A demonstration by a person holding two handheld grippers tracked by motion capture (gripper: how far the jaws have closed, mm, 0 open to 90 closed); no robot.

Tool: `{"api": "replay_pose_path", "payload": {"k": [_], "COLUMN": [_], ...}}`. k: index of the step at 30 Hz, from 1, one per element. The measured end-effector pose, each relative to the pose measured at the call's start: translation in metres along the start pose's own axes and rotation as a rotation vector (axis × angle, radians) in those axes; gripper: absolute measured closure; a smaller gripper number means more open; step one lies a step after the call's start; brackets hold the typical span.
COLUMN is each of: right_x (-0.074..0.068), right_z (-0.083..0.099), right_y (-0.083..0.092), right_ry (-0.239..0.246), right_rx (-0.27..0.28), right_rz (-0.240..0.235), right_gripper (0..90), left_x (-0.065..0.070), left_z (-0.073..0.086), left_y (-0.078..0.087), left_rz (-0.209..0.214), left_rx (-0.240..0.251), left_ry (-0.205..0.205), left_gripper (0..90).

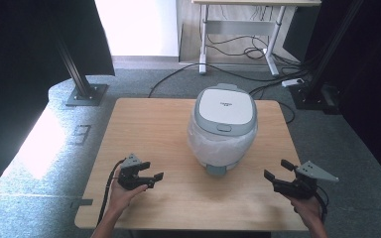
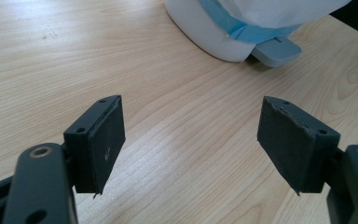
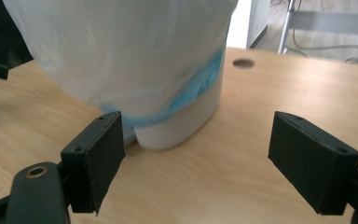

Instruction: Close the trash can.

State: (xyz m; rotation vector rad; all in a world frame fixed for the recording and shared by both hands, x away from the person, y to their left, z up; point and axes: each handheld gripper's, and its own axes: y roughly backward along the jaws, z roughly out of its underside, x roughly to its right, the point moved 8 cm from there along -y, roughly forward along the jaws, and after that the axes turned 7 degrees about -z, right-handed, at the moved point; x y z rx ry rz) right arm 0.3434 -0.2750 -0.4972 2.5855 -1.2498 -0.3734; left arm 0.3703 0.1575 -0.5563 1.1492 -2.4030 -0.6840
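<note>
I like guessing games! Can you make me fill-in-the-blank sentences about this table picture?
1. The white bin with a grey lid stands on a ____ table.
2. A see-through ____ bag wraps the bin.
3. Both the left tool and the right tool have their jaws ____.

Missing words: wooden; plastic; open

This looks like a lab or recording studio. Black curtains (image 1: 25, 44) hang from black metal posts (image 1: 77, 74), and loose black cables (image 1: 238, 44) sprawl across grey carpet (image 1: 168, 82) under a height-adjustable desk (image 1: 238, 25).

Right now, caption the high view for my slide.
Two open grippers, left and right, flank a plastic-wrapped rice cooker.
</note>
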Motion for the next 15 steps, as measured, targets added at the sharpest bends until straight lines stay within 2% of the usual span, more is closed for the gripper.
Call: {"api": "replay_pose_path", "payload": {"k": [4,7,10,15], "right_x": [0.002,0.003,0.003,0.002], "right_z": [0.025,0.038,0.042,0.038], "right_y": [-0.006,-0.011,-0.014,-0.015], "right_ry": [-0.032,-0.038,-0.042,-0.035], "right_rx": [-0.037,-0.073,-0.082,-0.073], "right_rz": [-0.003,-0.001,-0.005,-0.002], "right_gripper": [18.1,17.9,17.9,18.0], "left_x": [-0.002,-0.003,-0.003,-0.003], "left_z": [0.002,0.005,0.007,0.008], "left_y": [-0.002,-0.005,-0.007,-0.010], "left_rz": [-0.008,-0.011,-0.017,-0.026], "left_rx": [-0.006,-0.013,-0.020,-0.022], "left_ry": [0.004,0.001,-0.011,-0.013], "left_gripper": [23.0,23.0,22.9,22.3]}}
